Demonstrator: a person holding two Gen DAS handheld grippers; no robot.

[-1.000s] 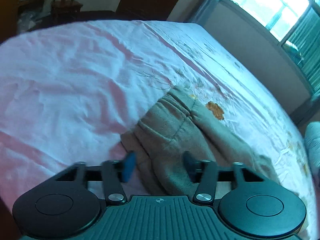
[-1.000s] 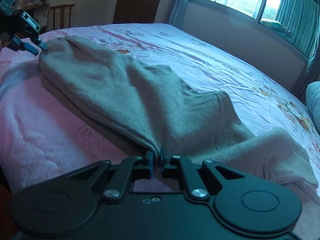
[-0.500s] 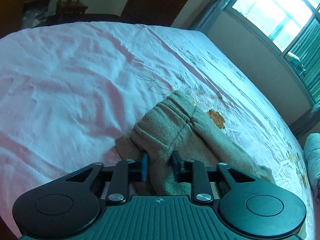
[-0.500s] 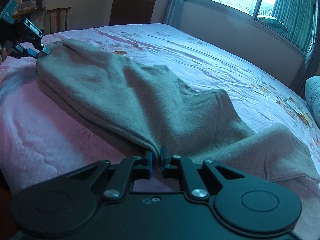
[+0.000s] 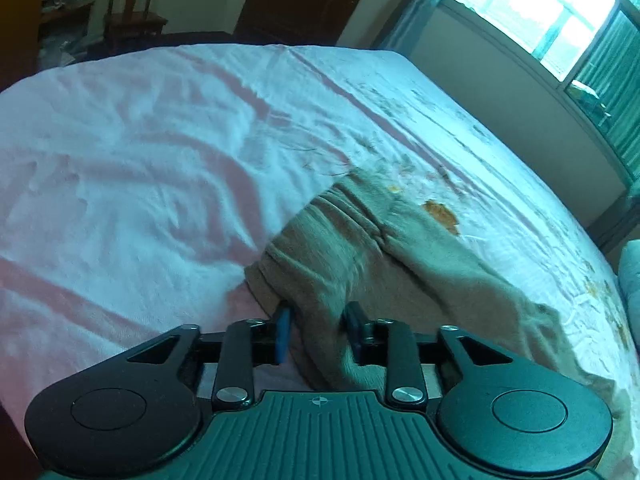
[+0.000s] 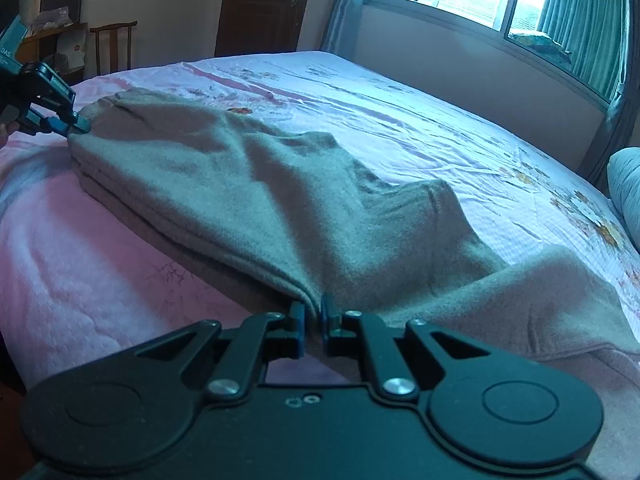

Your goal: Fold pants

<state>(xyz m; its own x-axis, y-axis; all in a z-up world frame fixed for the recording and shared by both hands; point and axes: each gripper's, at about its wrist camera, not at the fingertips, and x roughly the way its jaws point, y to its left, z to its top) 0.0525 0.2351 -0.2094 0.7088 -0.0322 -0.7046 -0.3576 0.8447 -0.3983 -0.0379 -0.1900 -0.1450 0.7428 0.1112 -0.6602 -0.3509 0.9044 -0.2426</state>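
Left wrist view: left gripper (image 5: 318, 330) sat at the waistband end of the pants (image 5: 360, 264), which lay on the bed (image 5: 140, 168). Its jaws had just been opening, with a bunched fold of grey fabric between them; blue pads (image 5: 283, 334) looked slack against the cloth, but motion blur made contact hard to judge. Waistband ribbing ran up and right of the gripper, leg fabric trailed off right. Window (image 5: 532, 12) upper right, chair (image 5: 132, 20) at far left. Right wrist view: right gripper (image 6: 313, 322) was together, clamped on the near edge of the pants (image 6: 280, 200). The garment stretched diagonally across the bed (image 6: 100, 272), doubled over with stacked edges along the near side. Left gripper (image 6: 74, 124) was at the far end, tips at the waistband corner. Pillow (image 6: 624, 188) at right edge.
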